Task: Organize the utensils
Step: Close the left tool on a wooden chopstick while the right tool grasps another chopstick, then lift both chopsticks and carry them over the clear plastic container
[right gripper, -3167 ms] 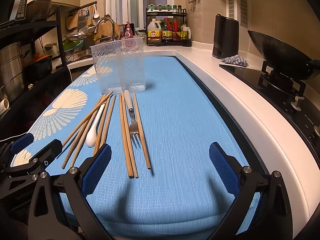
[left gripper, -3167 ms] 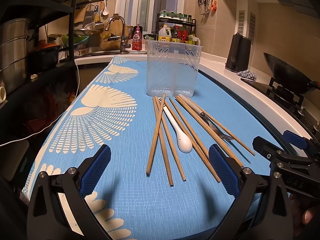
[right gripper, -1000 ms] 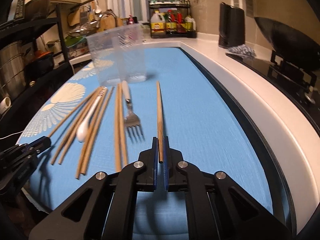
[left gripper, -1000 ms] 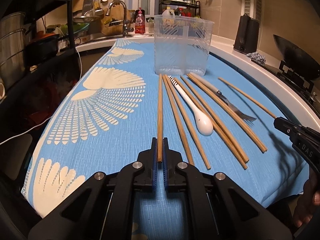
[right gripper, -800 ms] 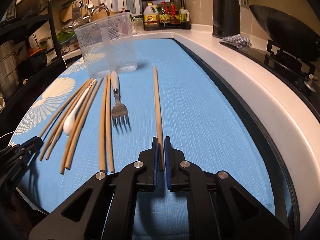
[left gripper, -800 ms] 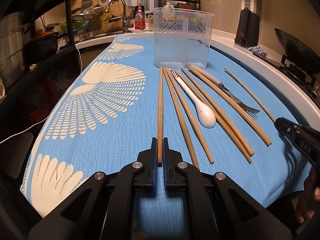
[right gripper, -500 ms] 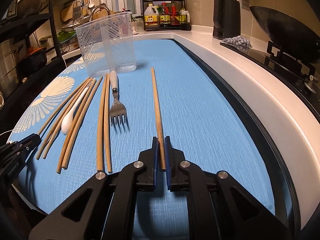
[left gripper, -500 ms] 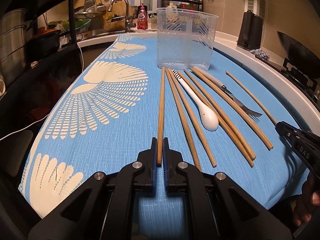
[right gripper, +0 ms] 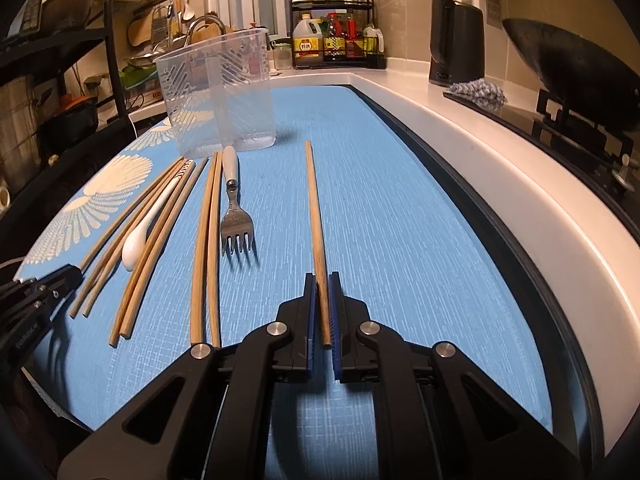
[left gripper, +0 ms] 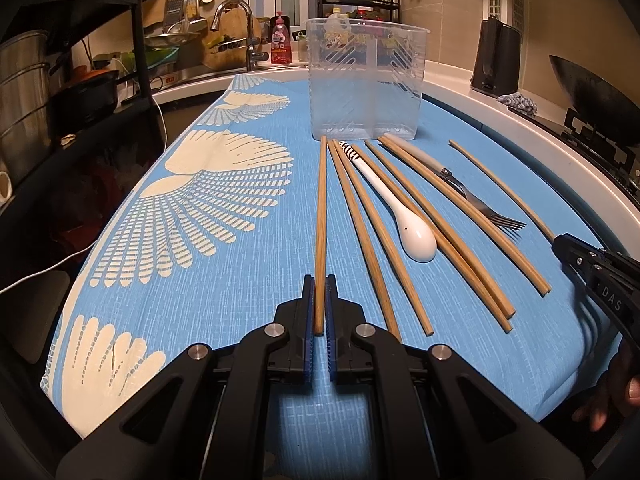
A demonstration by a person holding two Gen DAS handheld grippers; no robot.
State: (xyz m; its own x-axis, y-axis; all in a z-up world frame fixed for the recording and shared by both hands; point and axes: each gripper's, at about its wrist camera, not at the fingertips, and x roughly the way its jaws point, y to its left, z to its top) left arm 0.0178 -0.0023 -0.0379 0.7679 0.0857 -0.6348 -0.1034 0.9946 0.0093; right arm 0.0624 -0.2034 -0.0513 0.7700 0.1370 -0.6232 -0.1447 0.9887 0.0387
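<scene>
My left gripper is shut on the near end of a wooden chopstick that points at the clear plastic utensil holder. My right gripper is shut on another chopstick lying apart at the right; it also shows in the left wrist view. Between them on the blue mat lie several more chopsticks, a white spoon and a fork. The holder stands upright and empty at the far end of the utensils.
The blue patterned mat covers the counter. A black shelf rack with pots stands at the left, a sink and tap behind. A white counter edge, a black kettle and a wok on the stove are at the right.
Both grippers, open 3.2 s ago, have shut on one chopstick each. Over the last second both have drawn back slightly with their chopsticks; the right chopstick now lies clear of the fork.
</scene>
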